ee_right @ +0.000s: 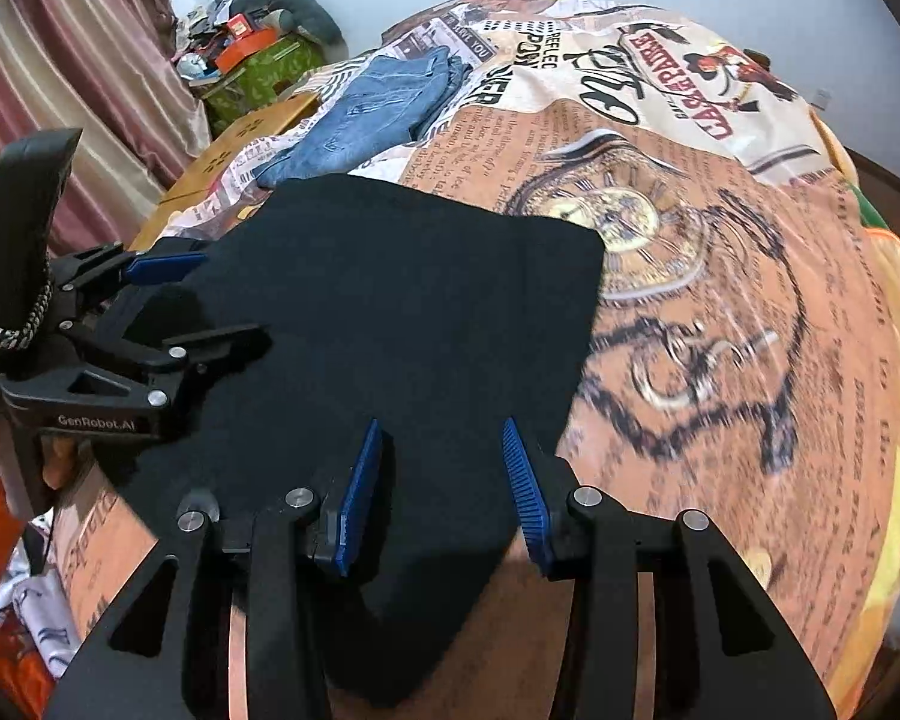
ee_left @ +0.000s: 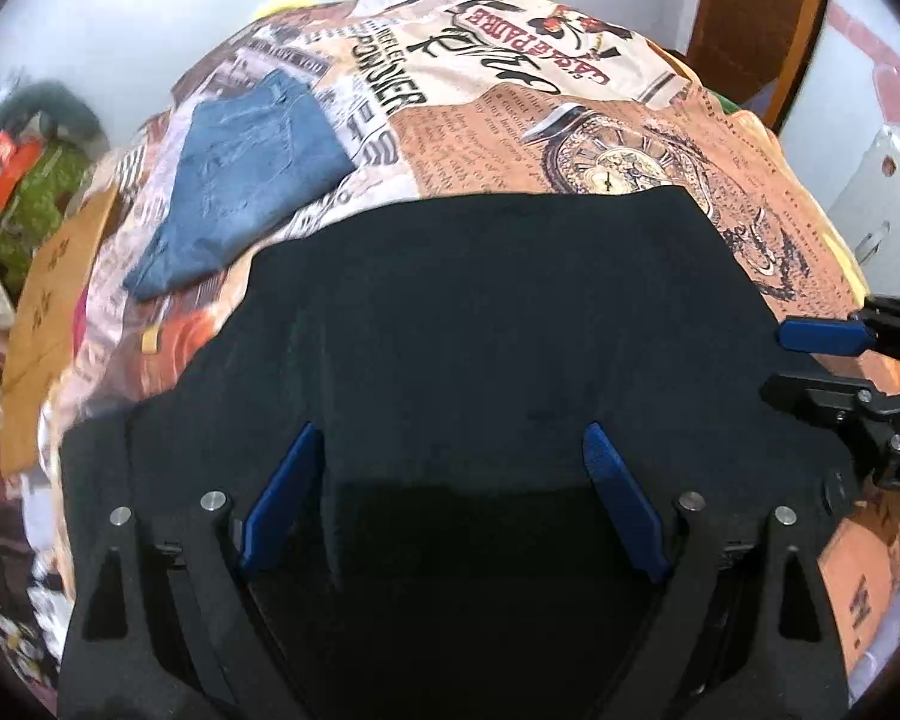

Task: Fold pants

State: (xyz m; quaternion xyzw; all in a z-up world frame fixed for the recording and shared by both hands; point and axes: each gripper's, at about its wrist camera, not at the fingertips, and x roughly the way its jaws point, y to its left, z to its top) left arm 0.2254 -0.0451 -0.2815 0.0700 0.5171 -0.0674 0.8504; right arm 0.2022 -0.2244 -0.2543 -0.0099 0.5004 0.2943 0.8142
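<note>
Closest in, both claws sit over the black pants (ee_right: 390, 312) on the bed (ee_right: 750, 300): left claw (ee_left: 450, 438) spread wide, right claw (ee_right: 444, 426) partly open, neither gripping anything. Pants already look folded into a compact block, maybe one fold left. Up at 11 o'clock, folded jeans (ee_left: 252, 180) look finished.

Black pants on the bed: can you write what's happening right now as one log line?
task: fold pants | black pants: flat on printed bedspread | left tongs: open over pants | right tongs: part open at pants' edge | jeans: folded behind
</note>
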